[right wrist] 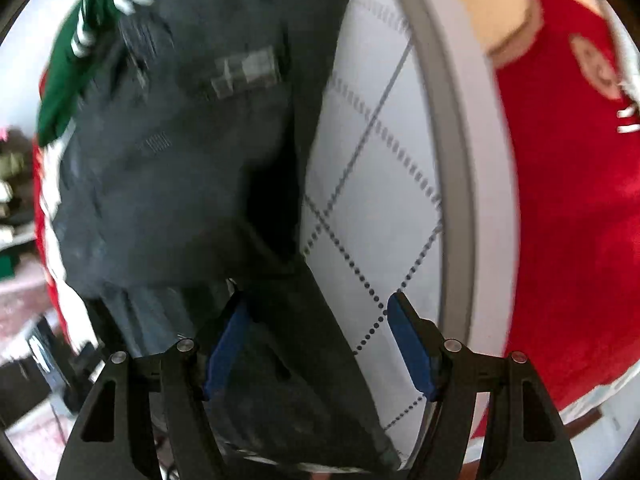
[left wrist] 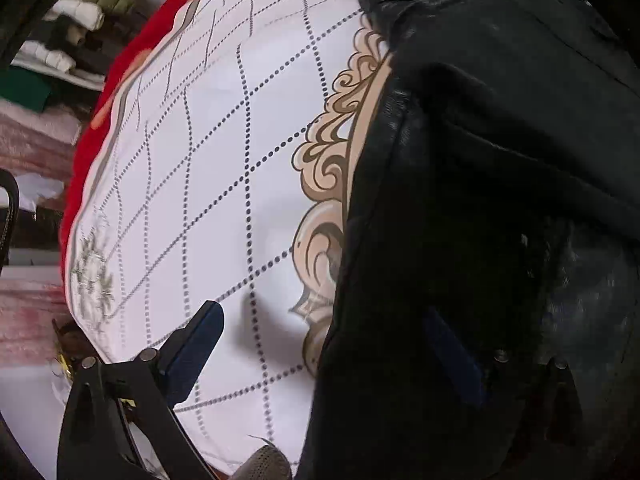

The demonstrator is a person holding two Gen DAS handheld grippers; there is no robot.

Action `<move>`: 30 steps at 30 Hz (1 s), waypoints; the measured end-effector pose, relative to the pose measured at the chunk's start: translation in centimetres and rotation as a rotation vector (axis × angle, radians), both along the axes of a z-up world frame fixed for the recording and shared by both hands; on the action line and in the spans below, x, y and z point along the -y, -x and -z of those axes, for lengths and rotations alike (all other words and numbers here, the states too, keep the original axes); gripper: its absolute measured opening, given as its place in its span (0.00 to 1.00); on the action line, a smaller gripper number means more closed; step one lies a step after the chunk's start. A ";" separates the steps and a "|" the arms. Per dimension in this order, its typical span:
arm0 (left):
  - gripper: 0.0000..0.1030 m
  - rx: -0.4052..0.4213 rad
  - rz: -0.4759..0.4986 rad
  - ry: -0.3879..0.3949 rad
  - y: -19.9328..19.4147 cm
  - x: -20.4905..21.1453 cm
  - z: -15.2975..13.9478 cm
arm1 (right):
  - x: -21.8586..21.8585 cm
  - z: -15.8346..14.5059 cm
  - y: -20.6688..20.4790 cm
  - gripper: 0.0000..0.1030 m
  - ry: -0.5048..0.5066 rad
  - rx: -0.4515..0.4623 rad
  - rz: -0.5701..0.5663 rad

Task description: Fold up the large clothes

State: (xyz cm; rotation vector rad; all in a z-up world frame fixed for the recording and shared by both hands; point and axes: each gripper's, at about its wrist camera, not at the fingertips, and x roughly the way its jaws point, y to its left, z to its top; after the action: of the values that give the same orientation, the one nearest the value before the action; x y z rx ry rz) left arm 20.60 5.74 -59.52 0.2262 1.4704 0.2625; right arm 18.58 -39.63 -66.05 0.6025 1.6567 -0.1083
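Dark garment [left wrist: 480, 200] lies rumpled on a white quilted bedcover [left wrist: 208, 168] with dotted diamond lines, red fabric [right wrist: 560, 220] beyond it. Left tool [left wrist: 332, 354] is spread, one finger over the bedcover, the other over the garment. Right tool [right wrist: 318, 344] is spread too, straddling the garment's edge.

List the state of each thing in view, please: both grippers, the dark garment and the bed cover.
left gripper: open, empty, at garment's edge
right gripper: open, empty, astride garment's lower part
dark garment: rumpled, partly folded, on cover
white quilted cover: spread flat
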 end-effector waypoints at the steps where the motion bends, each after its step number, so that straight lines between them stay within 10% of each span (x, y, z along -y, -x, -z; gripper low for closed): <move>1: 1.00 0.004 0.007 -0.006 -0.2 0.2 0.0 | -0.4 0.6 -0.1 0.71 0.005 -0.011 -0.016; 5: 1.00 0.037 0.030 -0.043 -0.8 0.3 -0.3 | -1.4 0.7 -0.8 0.67 0.006 0.001 -0.048; 9: 1.00 0.050 0.035 -0.046 -1.3 -0.8 -0.7 | -2.7 1.3 -2.1 0.27 -0.125 0.000 -0.016; 14: 1.00 0.055 0.045 -0.071 -1.9 -1.4 -1.2 | -4.3 1.1 -2.5 0.16 -0.131 -0.007 -0.030; 18: 1.00 0.039 0.058 -0.075 -1.6 -0.8 -1.5 | -2.0 1.7 -0.7 0.14 -0.054 -0.032 0.093; 24: 1.00 0.127 0.051 -0.090 -3.4 -0.4 -4.2 | -5.5 -1.2 -2.5 0.21 0.087 -0.001 -0.050; 30: 1.00 0.071 -0.012 -0.131 -6.7 -0.7 -0.5 | -4.9 -0.4 -4.0 0.22 0.055 0.018 0.024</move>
State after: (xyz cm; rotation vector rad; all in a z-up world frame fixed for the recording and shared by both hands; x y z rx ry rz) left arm 27.33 6.44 -59.05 0.3106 1.3859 0.3734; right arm 22.57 -34.71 -65.69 0.5801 1.6245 -0.1657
